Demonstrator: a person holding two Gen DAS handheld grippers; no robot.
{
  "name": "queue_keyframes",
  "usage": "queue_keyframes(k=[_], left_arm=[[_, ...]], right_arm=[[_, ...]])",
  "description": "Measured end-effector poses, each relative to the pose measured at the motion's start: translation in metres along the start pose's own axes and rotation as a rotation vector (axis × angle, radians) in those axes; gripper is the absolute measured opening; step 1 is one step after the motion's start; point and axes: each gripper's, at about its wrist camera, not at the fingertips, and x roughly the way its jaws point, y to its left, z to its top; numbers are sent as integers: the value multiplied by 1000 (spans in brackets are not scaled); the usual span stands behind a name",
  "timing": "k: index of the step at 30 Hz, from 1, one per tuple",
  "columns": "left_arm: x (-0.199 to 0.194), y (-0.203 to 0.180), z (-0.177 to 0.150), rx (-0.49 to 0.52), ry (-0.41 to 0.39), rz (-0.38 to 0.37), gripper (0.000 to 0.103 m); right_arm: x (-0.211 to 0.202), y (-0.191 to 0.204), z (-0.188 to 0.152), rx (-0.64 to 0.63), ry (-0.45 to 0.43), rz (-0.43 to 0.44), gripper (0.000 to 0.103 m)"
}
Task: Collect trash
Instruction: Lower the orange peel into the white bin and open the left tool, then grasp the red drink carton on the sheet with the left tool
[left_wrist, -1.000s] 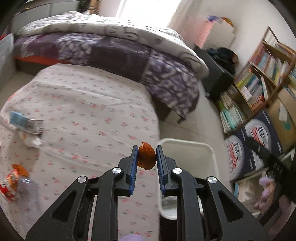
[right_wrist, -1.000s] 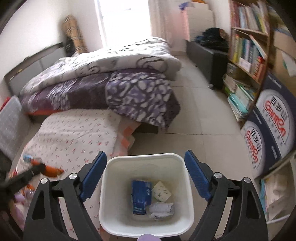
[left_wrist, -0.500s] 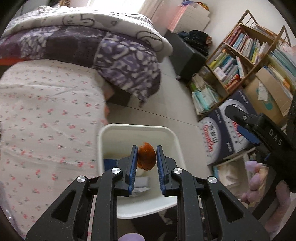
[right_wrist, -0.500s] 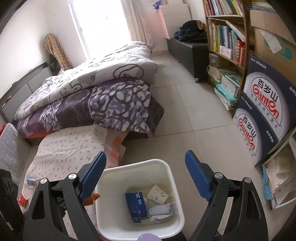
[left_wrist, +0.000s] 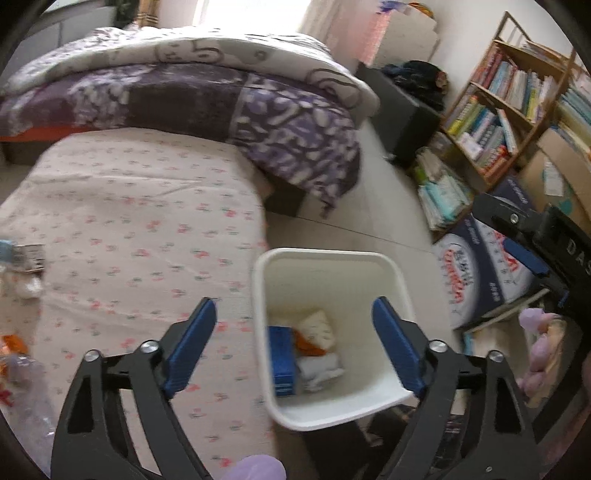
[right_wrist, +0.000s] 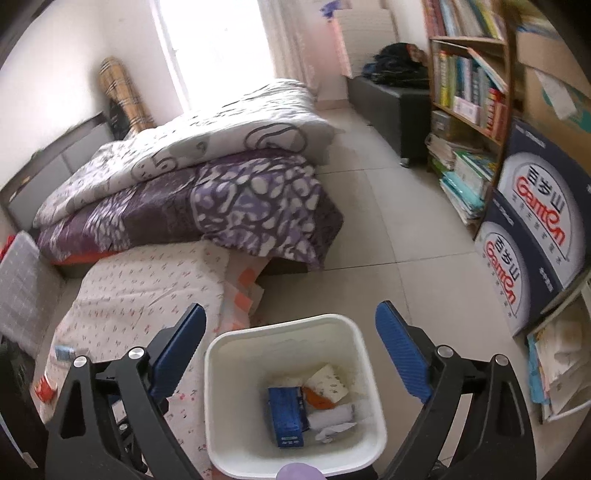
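Note:
A white bin (left_wrist: 325, 254) stands on the floor beside the flowered mattress (left_wrist: 129, 206). An orange peel (left_wrist: 304, 341) lies inside it next to a blue box (left_wrist: 282, 358), a tissue and paper. My left gripper (left_wrist: 293, 310) hovers above the bin with its jaws opening wide and nothing between them. From the right wrist view the bin (right_wrist: 280, 326) sits just below my right gripper (right_wrist: 291, 308), whose jaws are also opening, with nothing between them; the orange peel (right_wrist: 319, 398) shows inside. More trash lies on the mattress's left side: a blue-white wrapper (left_wrist: 22, 254), a tissue (left_wrist: 26, 288) and a clear plastic bag (left_wrist: 22, 373).
A bed with a purple patterned quilt (left_wrist: 258, 110) lies beyond the mattress. Bookshelves (right_wrist: 469, 92) and blue printed cartons (right_wrist: 535, 229) line the right wall. Tiled floor (right_wrist: 388, 206) runs between bed and shelves. My right gripper's body (left_wrist: 528, 251) shows at the right edge.
My left gripper carried the orange peel from over the mattress to the bin, then opened; the peel now lies inside. The right gripper's jaws widened slightly over the bin.

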Motion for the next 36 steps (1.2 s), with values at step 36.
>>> queue_keyframes(k=[36], left_arm=[[-73, 273, -56, 60, 404, 709, 89]], right_arm=[[53, 194, -74, -316, 257, 203, 94]])
